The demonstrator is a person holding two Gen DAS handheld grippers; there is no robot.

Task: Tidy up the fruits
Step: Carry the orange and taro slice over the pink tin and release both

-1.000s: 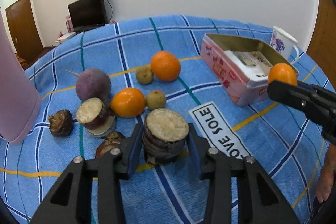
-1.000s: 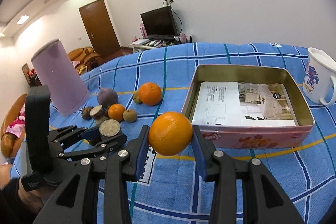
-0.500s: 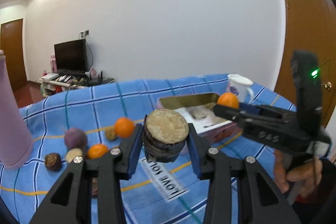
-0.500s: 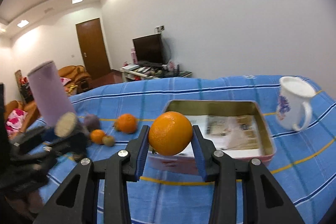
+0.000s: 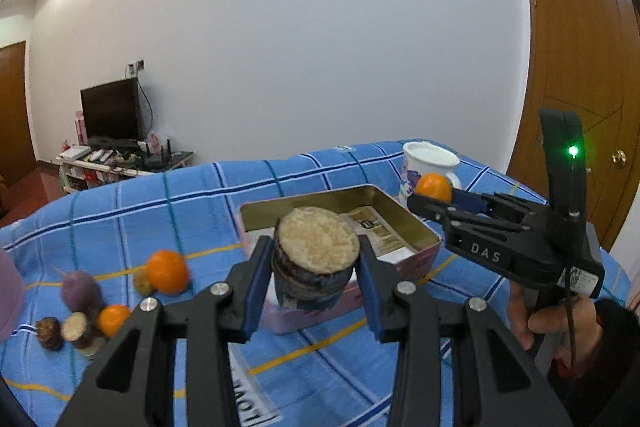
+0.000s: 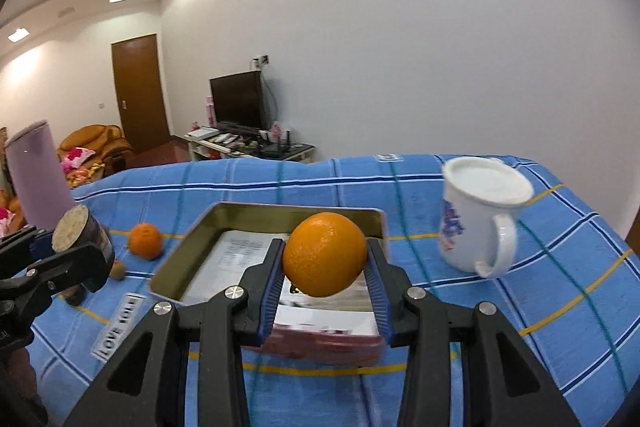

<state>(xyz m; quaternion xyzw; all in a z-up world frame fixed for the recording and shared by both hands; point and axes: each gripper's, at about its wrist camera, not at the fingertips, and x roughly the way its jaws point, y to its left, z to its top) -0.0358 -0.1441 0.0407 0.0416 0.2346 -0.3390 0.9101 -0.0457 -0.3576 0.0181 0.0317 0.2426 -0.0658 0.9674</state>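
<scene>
My left gripper [image 5: 314,271] is shut on a cut taro chunk [image 5: 314,259], dark-skinned with a pale flat top, held in the air before the pink tin [image 5: 400,223]. My right gripper [image 6: 325,267] is shut on an orange [image 6: 325,254] and holds it above the open tin [image 6: 192,251], which has papers inside. The right gripper with its orange [image 5: 433,188] shows at the right of the left wrist view. The left gripper with the taro [image 6: 72,231] shows at the left of the right wrist view.
On the blue checked cloth at the left lie an orange [image 5: 167,271], a second orange [image 5: 113,319], a purple root [image 5: 80,291], cut taro pieces [image 5: 76,327] and a small brown fruit [image 5: 141,281]. A white mug [image 6: 480,215] stands right of the tin. A lilac cup [image 6: 38,179] stands far left.
Both grippers have lifted off the cloth with their loads. The right one has moved over the tin; the left one has risen and come closer to the tin's near side.
</scene>
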